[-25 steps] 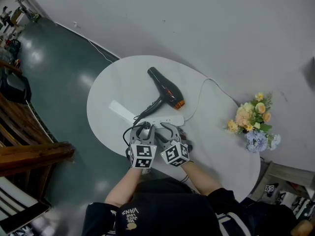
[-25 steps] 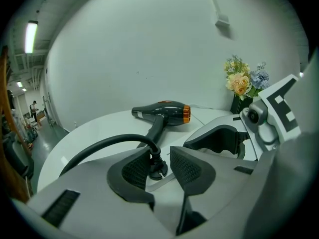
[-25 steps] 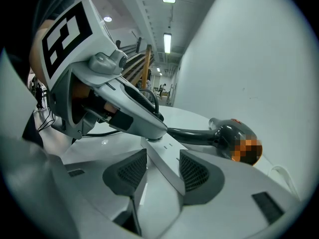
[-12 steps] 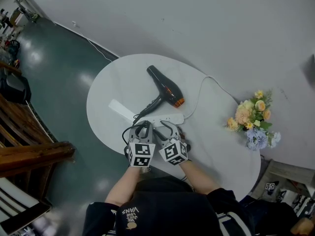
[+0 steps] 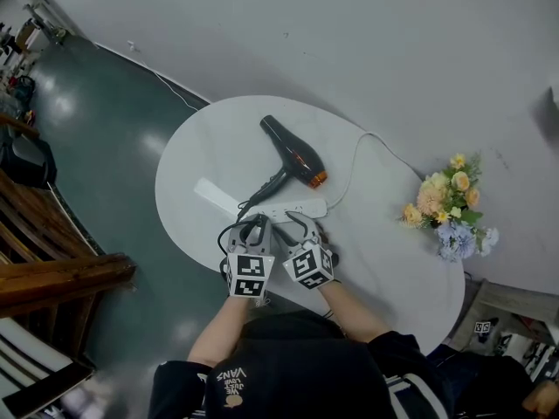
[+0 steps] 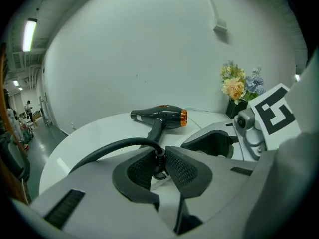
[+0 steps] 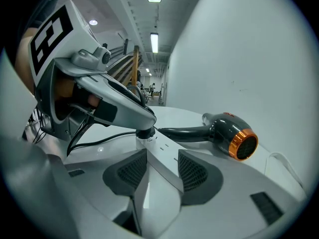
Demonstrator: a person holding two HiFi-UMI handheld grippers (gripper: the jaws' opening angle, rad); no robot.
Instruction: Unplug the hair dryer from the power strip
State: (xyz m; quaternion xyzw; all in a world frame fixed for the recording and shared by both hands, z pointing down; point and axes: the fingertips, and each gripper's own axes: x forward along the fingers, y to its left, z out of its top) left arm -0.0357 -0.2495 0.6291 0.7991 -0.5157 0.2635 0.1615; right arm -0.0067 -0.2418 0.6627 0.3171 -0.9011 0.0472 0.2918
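Since a second ago the left gripper (image 6: 159,151) has been closing its jaws from wide to narrow, and they now pinch the round black plug (image 6: 159,169) seated in the near end of the long white plastic power strip (image 5: 295,209), with the black cord (image 6: 112,148) arching off to that gripper's left. Just to its right, the right gripper (image 7: 162,152) clamps the strip's long sides between its pads. The black hair dryer with an orange nozzle ring (image 5: 293,157) lies on the round white table (image 5: 201,147) beyond both grippers' tips, still plugged in.
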